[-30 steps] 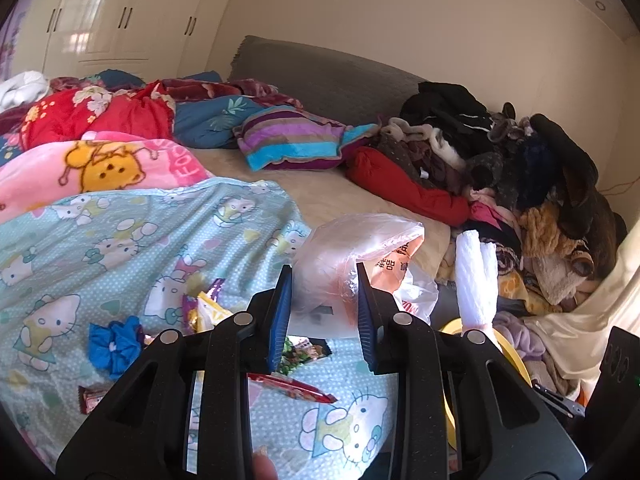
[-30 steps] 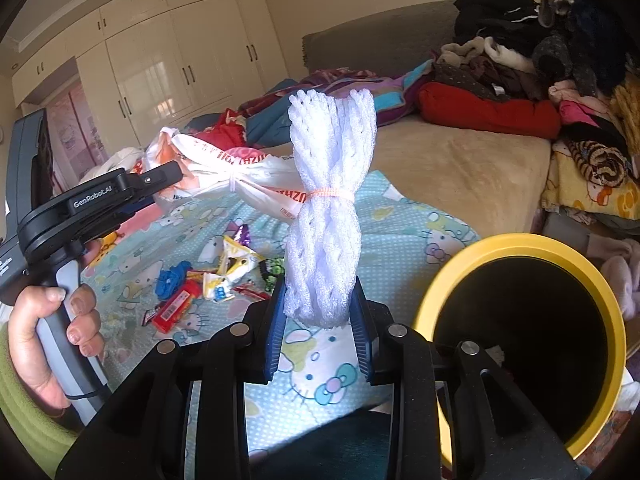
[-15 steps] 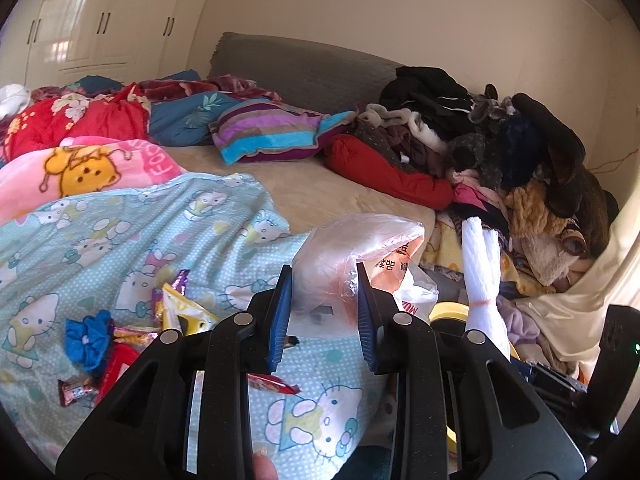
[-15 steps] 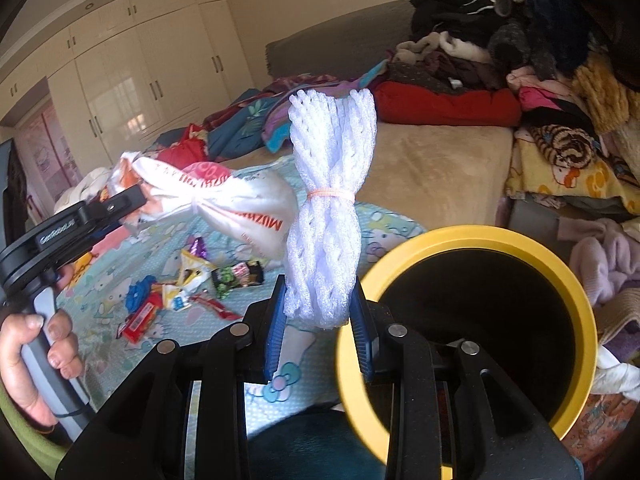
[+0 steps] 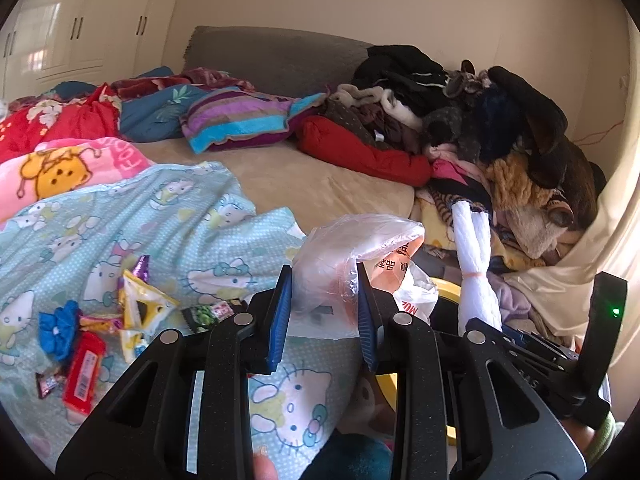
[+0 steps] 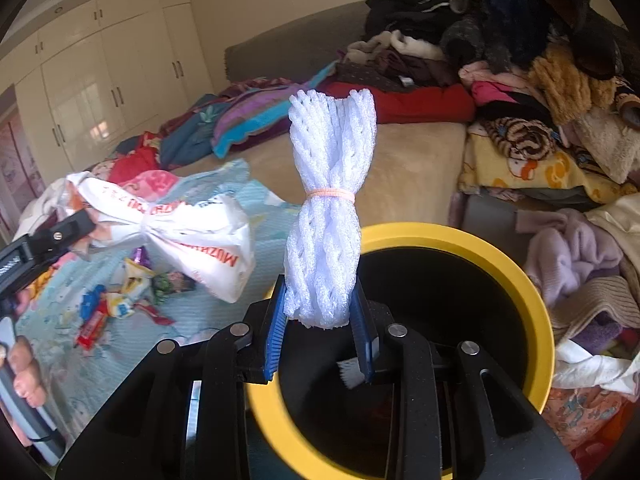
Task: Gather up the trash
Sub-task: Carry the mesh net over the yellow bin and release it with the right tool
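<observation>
White foam netting [image 6: 330,216], bundled and cinched at its middle with a thin pink rubber band [image 6: 330,193], stands upright between the blue pads of my right gripper [image 6: 322,334], which is clamped on its lower end. Just below and beyond that grip sits the bin [image 6: 532,280], a round one with a yellow rim and a dark inside, so the netting is held right over its near edge. My left gripper [image 5: 324,316] is closed around a crumpled plastic bag [image 5: 352,256], clear with orange print, and from the right wrist view the same bag [image 6: 176,232] juts sideways out of the black fingers [image 6: 52,236], hanging above the bed and close beside the netting without touching it. From the left wrist view the netting [image 5: 476,264] rises just to the right of the bag, with a sliver of the yellow rim [image 5: 446,286] behind it. On the pale blue cat-print blanket [image 5: 120,216] a small scatter of wrappers [image 5: 140,300] lies loose, among them a flat red packet [image 5: 84,372] and a blue scrunchie [image 5: 58,328]. A heap of clothes [image 5: 480,120] is piled along the far side of the bed.
</observation>
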{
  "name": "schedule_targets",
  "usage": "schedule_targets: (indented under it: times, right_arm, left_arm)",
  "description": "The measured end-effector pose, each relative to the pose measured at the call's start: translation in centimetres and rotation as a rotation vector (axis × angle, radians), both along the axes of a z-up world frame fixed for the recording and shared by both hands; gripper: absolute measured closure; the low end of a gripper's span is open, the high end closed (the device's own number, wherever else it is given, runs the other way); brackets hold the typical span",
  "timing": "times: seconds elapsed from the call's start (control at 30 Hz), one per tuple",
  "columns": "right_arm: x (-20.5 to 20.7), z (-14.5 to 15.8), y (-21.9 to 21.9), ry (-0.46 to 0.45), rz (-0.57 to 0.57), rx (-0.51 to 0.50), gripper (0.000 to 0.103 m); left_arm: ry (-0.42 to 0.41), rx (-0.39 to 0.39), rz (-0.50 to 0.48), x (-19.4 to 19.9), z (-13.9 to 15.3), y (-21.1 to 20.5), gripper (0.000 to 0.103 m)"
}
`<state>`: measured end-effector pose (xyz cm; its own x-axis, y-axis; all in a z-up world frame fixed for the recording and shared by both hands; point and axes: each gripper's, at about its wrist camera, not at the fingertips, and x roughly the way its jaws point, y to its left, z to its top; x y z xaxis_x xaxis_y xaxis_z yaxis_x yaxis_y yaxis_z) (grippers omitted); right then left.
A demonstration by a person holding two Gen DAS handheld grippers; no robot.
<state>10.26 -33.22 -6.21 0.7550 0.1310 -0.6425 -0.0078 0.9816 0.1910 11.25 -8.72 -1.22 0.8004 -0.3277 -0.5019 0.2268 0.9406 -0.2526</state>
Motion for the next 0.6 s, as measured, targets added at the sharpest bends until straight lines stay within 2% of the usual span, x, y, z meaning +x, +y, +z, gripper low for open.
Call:
schedule_targets:
  times: [0.6]
  right_arm:
    - [0.4,-4.7,-4.4,0.113,-0.13,0.003,0.074]
  left_arm:
    - [0.035,0.07,-0.082,0.0,-2.1,-4.7,0.08]
